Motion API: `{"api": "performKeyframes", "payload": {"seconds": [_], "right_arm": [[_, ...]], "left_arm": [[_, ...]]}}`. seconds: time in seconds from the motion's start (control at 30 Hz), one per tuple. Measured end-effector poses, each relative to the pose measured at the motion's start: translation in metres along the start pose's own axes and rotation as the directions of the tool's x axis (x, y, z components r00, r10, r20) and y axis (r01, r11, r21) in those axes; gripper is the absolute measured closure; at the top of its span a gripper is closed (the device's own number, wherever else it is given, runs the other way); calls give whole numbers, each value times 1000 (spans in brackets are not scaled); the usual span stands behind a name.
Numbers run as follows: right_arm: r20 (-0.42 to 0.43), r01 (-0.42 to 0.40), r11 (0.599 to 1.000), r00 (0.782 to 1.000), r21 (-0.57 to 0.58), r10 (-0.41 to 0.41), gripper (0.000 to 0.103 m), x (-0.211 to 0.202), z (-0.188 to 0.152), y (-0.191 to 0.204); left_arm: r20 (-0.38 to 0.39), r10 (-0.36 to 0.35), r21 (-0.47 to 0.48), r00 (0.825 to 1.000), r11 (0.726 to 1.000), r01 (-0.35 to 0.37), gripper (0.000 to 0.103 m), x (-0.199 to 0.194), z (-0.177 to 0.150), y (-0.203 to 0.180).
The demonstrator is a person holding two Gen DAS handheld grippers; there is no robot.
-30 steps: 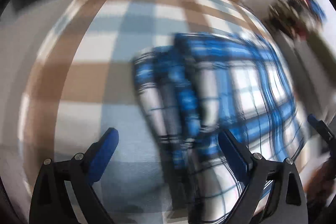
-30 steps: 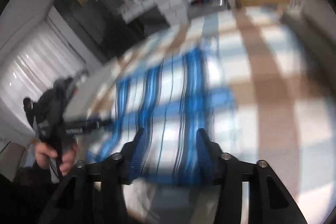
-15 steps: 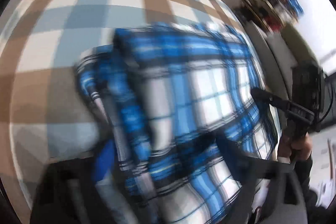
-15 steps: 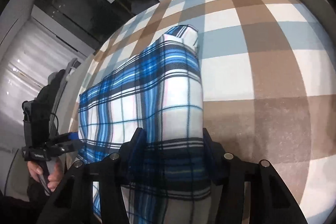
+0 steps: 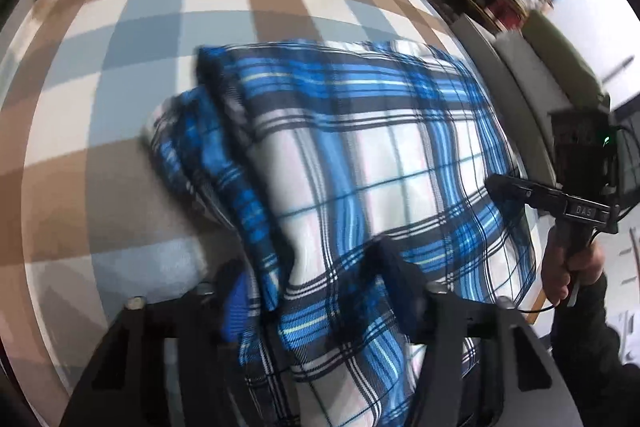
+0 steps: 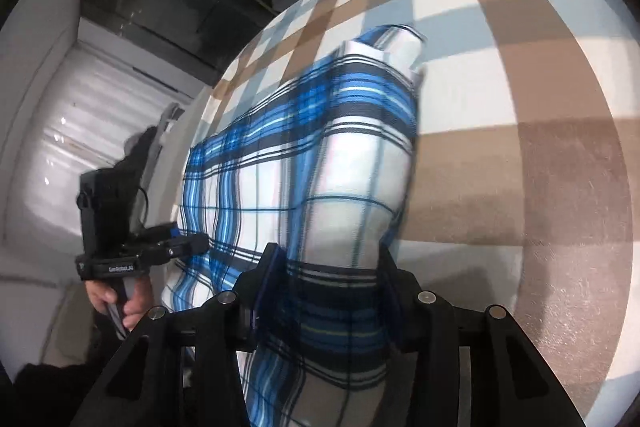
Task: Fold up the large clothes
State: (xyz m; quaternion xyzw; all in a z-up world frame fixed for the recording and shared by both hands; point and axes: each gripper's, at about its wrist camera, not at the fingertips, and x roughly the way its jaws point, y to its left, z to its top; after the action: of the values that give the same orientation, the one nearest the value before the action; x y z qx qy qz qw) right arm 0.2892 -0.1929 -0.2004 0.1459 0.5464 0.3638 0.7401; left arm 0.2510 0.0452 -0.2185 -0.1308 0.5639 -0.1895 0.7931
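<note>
Since the earlier frame both claws have narrowed over the shirt's (image 5: 372, 163) near edge. Left claw (image 5: 316, 291) and right claw (image 6: 328, 275) are closing, cloth bunched between them. Shirt lies ahead on the plaid bed (image 6: 540, 147); soft, light, probably slippery—pinch the hem corners.

Both tongs, left (image 5: 316, 279) and right (image 6: 328, 267), angled downward (jaws closing).

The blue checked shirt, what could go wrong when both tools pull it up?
The blue checked shirt is already folded in layers, and each closing tool seems to pinch only a bunch of its near edge. The left tool might catch just some layers, so the side fold could slip open. If the right tool lifts unevenly, the new fold may land crooked on the checked blanket.
</note>
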Motion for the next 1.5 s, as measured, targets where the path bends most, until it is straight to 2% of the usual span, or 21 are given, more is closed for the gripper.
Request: {"api": "performKeyframes", "payload": {"seconds": [0.03,0.1,0.17,0.4,0.6,0.7,0.9,1.0,1.07,1.1,1.13,1.17,1.2,1.23,1.27,1.3,1.33,1.37,1.4,1.47,1.5], "right_arm": [[8,13,1000,1000,-24,-12,65,1,0,6],[29,18,999,999,-44,-17,74,-3,1,16],[68,-22,997,997,-71,27,80,-15,1,26],[170,-80,963,977,-257,127,85,-36,10,106],[194,-182,936,949,-302,248,85,-28,46,163],[187,-225,918,937,-326,296,84,-18,68,196],[162,-299,842,900,-449,405,84,15,116,297],[142,-375,791,858,-483,494,84,51,140,345],[146,-422,787,835,-449,531,84,84,150,359],[146,-450,791,825,-414,546,83,105,154,362],[129,-501,792,811,-350,570,83,138,157,362],[111,-524,799,812,-293,573,81,170,156,360],[81,-512,824,836,-242,543,80,208,152,359],[54,-492,842,856,-221,514,77,231,149,357],[-25,-422,884,904,-203,426,76,275,138,356],[-92,-355,913,935,-202,343,76,304,128,353],[-156,-295,932,951,-212,266,76,325,115,351],[-167,-257,936,961,-238,221,76,330,106,346],[-135,-241,926,968,-289,210,76,324,97,343],[-73,-181,908,983,-377,166,76,302,95,345],[-33,-153,894,988,-421,154,76,289,96,348]], "left_arm": [[-3,9,16,1000,1000,-8,65,0,2,-4],[8,4,23,1000,1000,-4,80,-4,7,-9],[17,5,44,1000,999,-6,85,-13,13,-13],[61,42,112,997,993,-49,86,-50,16,-16],[157,37,87,987,995,-51,86,-118,19,16],[223,56,67,973,995,-72,86,-162,22,36],[318,154,-4,935,987,-161,86,-253,29,95],[362,241,-54,901,970,-237,86,-297,32,128],[380,308,-135,872,951,-278,86,-322,33,163],[374,337,-187,864,940,-286,86,-327,35,183],[364,345,-232,865,933,-274,85,-328,37,210],[354,354,-268,866,925,-268,85,-325,37,229],[332,371,-326,867,908,-264,85,-318,35,257],[290,382,-383,878,887,-259,84,-303,30,290],[245,395,-409,885,870,-275,83,-285,32,305],[169,424,-463,890,831,-308,83,-265,25,333],[97,428,-517,899,793,-322,83,-247,13,357],[46,411,-544,911,775,-322,83,-237,4,372],[8,386,-586,922,749,-309,80,-228,-11,389],[101,327,-644,939,741,-189,78,-237,-36,403],[131,327,-657,936,736,-165,75,-246,-48,405]]}}
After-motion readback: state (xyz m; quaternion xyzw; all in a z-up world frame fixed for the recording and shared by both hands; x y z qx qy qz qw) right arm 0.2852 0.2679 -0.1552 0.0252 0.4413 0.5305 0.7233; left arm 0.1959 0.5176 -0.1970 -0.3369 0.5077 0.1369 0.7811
